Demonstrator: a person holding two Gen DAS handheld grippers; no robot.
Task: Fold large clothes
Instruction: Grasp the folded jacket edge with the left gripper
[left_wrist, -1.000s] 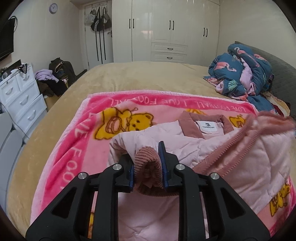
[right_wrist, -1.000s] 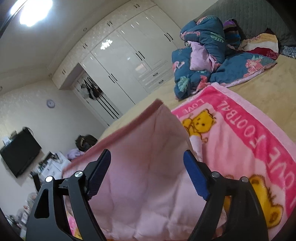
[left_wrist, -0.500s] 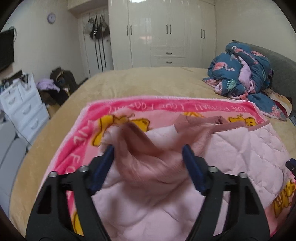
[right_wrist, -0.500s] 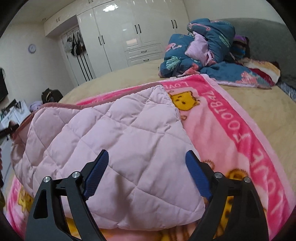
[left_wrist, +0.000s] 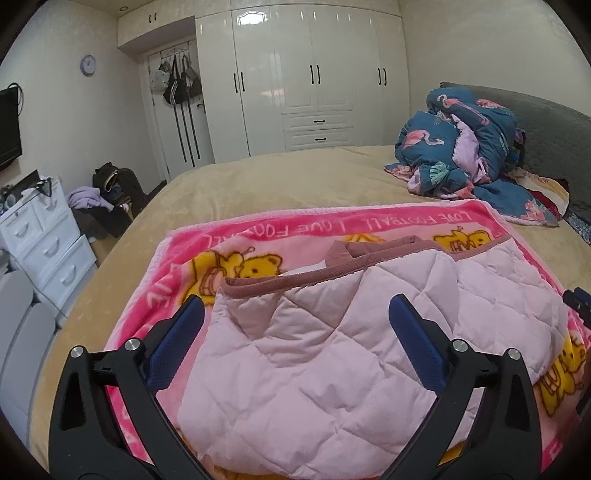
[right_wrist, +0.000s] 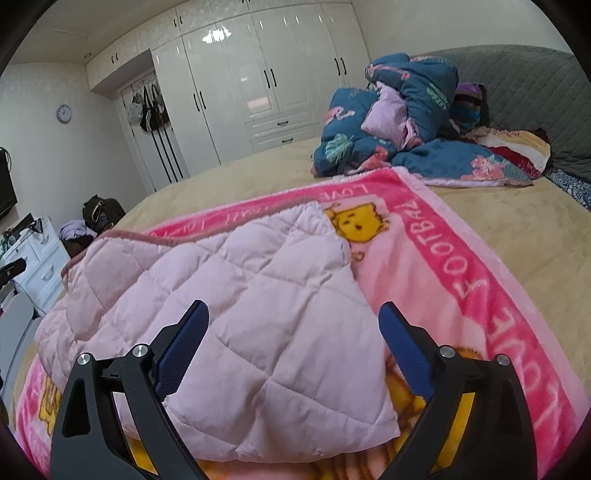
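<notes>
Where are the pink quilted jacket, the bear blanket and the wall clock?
pink quilted jacket (left_wrist: 314, 354): left wrist view, quilted back.
bear blanket (right_wrist: 476, 291): right wrist view, lettered border.
wall clock (right_wrist: 64, 113): right wrist view, face.

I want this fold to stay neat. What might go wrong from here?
Both the left gripper and right gripper are open, so nothing holds the puffy pink jacket; its folded layer may spring back. Its ribbed trim sits bunched, so the next fold may come out crooked.
</notes>
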